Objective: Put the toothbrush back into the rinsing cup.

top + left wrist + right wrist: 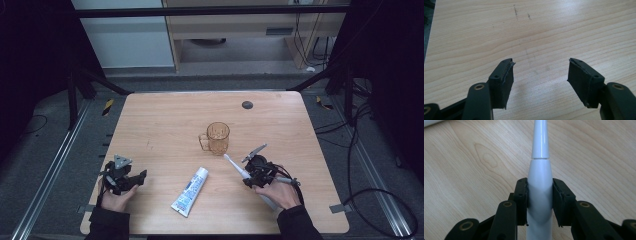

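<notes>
Right gripper view: right gripper (539, 202) clamped on white electric toothbrush (540, 185), neck cut off at top edge. High view: handle end hidden under right hand (281, 192), near amber mug (217, 138). Left gripper (540, 82) open over bare table (549, 32).

White electric toothbrush (539, 195): smooth tapered handle, narrow neck. Lies low over counter (165, 125), head pointing to 11 o'clock toward amber mug (218, 138). Handle clamped between black jaws, both pads pressing sides.
</notes>
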### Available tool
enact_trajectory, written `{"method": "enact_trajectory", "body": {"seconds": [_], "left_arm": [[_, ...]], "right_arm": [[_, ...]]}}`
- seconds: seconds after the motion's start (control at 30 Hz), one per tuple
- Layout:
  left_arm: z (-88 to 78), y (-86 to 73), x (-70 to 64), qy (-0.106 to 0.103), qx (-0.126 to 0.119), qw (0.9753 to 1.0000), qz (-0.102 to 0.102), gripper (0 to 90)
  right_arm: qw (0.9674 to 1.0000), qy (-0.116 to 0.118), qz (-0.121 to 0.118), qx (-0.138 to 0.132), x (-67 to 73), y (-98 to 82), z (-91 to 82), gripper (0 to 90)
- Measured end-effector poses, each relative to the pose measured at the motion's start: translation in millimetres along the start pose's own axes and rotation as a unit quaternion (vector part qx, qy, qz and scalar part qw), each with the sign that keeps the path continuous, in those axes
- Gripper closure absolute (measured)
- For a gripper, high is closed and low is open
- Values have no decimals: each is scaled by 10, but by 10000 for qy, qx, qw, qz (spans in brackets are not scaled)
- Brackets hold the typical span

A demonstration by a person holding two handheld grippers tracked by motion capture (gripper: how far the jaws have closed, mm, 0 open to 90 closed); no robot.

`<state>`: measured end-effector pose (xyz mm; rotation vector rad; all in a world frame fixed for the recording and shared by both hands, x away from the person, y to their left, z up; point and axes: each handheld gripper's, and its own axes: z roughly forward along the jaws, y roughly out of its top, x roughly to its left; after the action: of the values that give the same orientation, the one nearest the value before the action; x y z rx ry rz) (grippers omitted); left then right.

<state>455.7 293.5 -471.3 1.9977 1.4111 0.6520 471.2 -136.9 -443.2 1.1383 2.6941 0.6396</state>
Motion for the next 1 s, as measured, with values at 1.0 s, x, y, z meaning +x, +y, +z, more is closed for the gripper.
{"method": "enact_trajectory", "body": {"seconds": [1.0], "left_arm": [[-1,3,1,4,-16,10000,-18,364]], "right_arm": [[9721,-213,719,-2225,-169,-92,-520,671]]}}
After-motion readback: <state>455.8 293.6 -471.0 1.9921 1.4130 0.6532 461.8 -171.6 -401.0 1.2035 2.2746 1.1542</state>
